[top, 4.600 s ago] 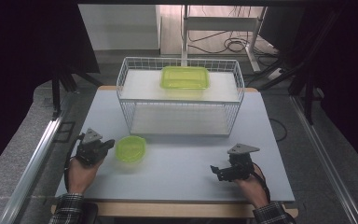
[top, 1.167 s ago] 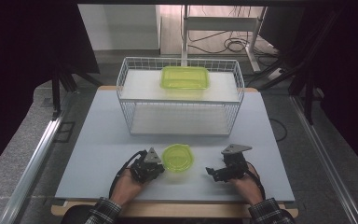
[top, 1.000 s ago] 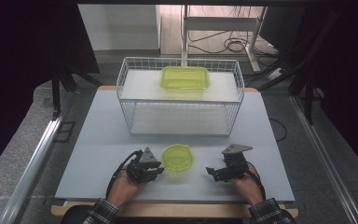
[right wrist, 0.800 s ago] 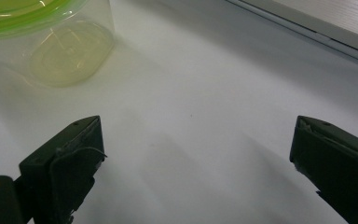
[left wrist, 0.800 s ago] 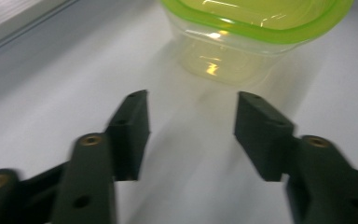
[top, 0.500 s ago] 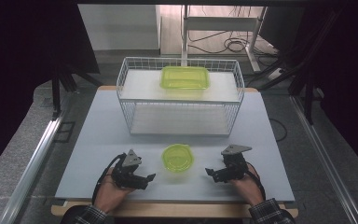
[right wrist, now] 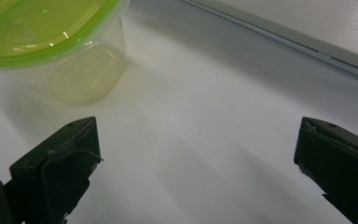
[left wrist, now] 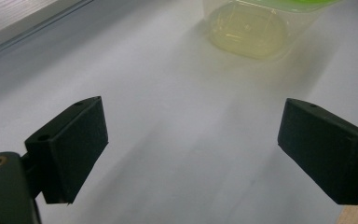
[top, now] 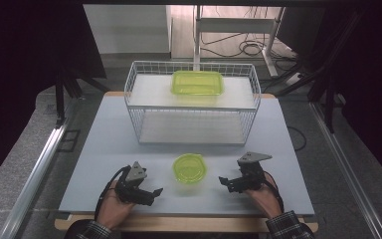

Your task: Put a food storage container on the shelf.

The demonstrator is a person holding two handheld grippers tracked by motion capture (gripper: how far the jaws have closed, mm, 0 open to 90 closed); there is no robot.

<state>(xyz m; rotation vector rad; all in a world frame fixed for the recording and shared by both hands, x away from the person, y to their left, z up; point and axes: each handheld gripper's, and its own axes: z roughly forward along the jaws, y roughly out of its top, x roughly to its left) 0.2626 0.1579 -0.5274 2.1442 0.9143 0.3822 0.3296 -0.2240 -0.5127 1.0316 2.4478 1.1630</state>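
Looks like a lab or test bay, not a home: bare grey table (top: 104, 149) on a concrete floor (top: 20, 159), metal rail (top: 35, 174) alongside, loose cables (top: 251, 48) by a white stand (top: 234, 25) behind (dark curtains (top: 25, 50) either side).

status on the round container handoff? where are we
Done: the round green-lidded container stands free on the table, between both hands. In hand: nothing; the left hand-held gripper has just been opening, empty; the right hand-held gripper is open. Left: probably the right's pickup.
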